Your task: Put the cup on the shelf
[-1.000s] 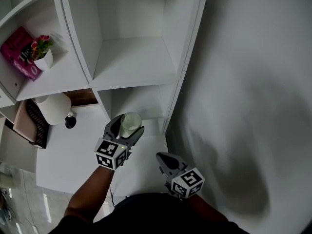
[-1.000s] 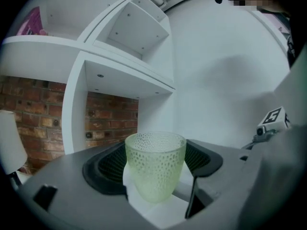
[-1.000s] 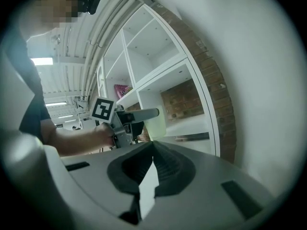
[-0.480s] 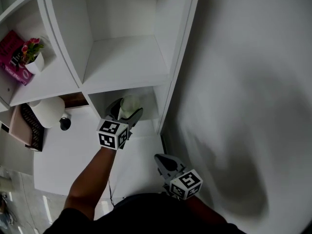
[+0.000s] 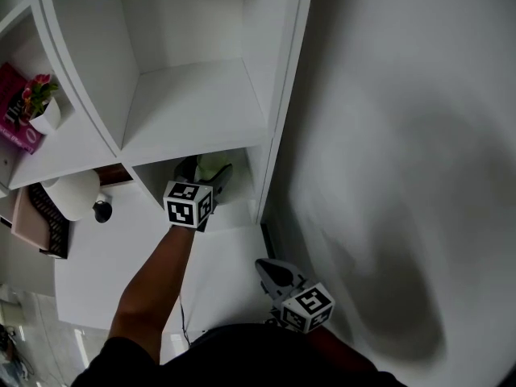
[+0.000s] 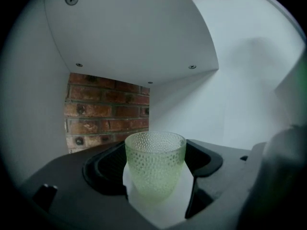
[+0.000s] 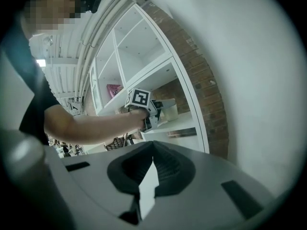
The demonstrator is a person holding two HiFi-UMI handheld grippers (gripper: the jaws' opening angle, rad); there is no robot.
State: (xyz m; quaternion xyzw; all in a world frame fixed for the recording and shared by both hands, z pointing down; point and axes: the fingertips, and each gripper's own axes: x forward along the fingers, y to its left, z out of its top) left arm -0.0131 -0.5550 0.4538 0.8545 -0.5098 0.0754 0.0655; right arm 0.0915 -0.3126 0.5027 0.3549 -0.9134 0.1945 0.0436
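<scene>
The left gripper (image 5: 205,172) clamps the green cup (image 6: 155,163) inside the white shelf's (image 5: 193,107) low compartment, with a brick wall (image 6: 108,111) behind. Whether the cup touches the board is unclear. The right gripper (image 5: 271,269) has its jaws together, empty.

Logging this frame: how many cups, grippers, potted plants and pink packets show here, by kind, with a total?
Green dimpled glass cup: 1
Grippers: 2 (left gripper, shut on the cup; right gripper, shut and empty)
Flowering plant in a white pot: 1
Magenta packet: 1
Total: 5
</scene>
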